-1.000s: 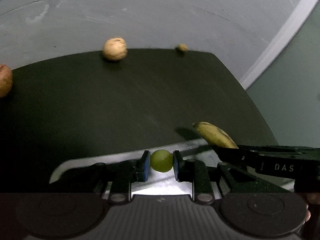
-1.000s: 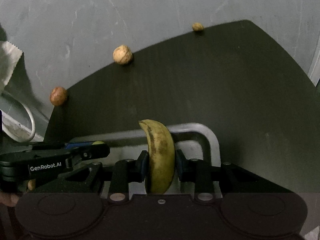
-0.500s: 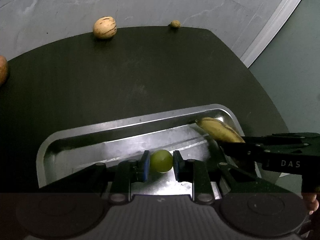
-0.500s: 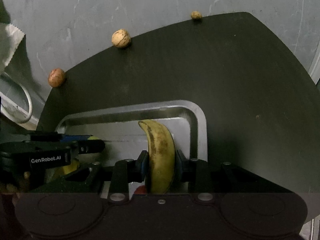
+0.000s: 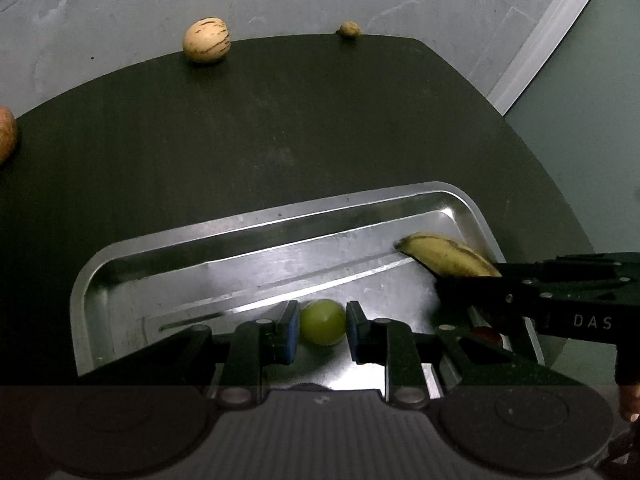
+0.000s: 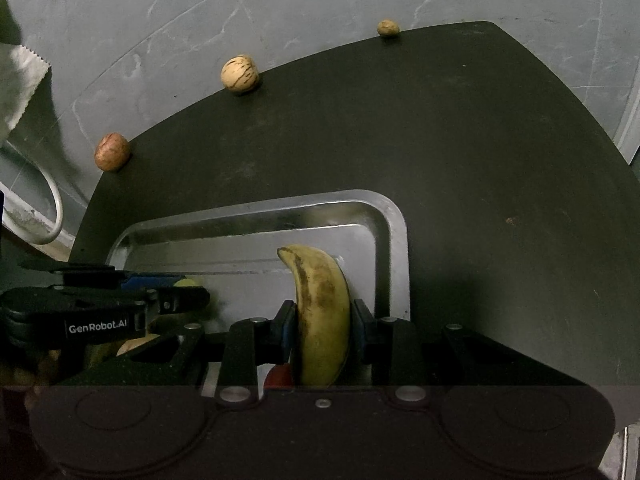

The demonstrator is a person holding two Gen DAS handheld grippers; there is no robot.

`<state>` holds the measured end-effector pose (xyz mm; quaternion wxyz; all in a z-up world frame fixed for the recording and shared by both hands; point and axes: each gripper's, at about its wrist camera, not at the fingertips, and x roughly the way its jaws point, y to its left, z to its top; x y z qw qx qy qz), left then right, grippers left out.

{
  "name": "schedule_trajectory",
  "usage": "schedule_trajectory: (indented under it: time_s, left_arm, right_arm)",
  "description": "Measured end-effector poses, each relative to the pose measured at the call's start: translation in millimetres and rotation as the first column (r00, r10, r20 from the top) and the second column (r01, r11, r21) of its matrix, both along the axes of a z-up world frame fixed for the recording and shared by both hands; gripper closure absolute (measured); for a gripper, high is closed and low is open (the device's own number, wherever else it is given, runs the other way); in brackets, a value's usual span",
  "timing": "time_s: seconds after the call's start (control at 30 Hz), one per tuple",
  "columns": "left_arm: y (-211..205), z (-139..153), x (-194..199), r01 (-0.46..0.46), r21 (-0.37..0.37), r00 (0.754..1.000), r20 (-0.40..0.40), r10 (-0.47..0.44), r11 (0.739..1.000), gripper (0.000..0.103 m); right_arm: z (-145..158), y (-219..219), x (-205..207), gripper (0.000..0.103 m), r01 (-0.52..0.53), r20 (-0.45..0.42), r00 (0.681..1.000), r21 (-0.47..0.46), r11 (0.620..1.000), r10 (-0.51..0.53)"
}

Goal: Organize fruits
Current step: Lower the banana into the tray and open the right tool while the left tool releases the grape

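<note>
My left gripper [image 5: 322,330] is shut on a small green grape [image 5: 322,321], low over the floor of a metal tray [image 5: 280,216]. My right gripper [image 6: 323,320] is shut on a yellow, brown-flecked banana [image 6: 320,300] that points forward over the tray's [image 6: 384,216] right end. In the left wrist view the banana [image 5: 444,254] sticks out of the right gripper's black fingers at the right. In the right wrist view the left gripper [image 6: 188,292] comes in from the left, and only a sliver of the grape [image 6: 187,281] shows.
The tray sits on a dark round mat [image 5: 280,120] over grey floor. On the mat's far edge lie a pale striped fruit [image 5: 206,40], a small brown one [image 5: 349,29] and a reddish-brown one [image 6: 112,151]. A red fruit [image 6: 280,376] shows under the right gripper.
The left gripper sank and tilted toward the tray with the grape. The tray now shows more fully in both views. Both grips stayed the same.
</note>
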<state>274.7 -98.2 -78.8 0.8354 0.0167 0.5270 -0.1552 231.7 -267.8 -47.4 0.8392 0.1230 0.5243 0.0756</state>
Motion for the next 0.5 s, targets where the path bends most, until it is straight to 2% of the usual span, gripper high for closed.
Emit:
schedule_trajectory:
  time_s: [0.4, 0.5]
  left_arm:
    - [-2.2, -1.3, -0.9, 0.003, 0.012, 1.0, 0.003, -0.003, 1.0, 0.076]
    - [-2.4, -1.5, -1.1, 0.001, 0.013, 1.0, 0.003, -0.001, 1.0, 0.075]
  right_arm:
    - [1.3, -4.1, -1.0, 0.068, 0.009, -0.001, 1.0, 0.003, 1.0, -0.009]
    - [1.9, -4.9, -2.8, 0.063, 0.009, -0.002, 1.0, 0.0, 1.0, -0.009]
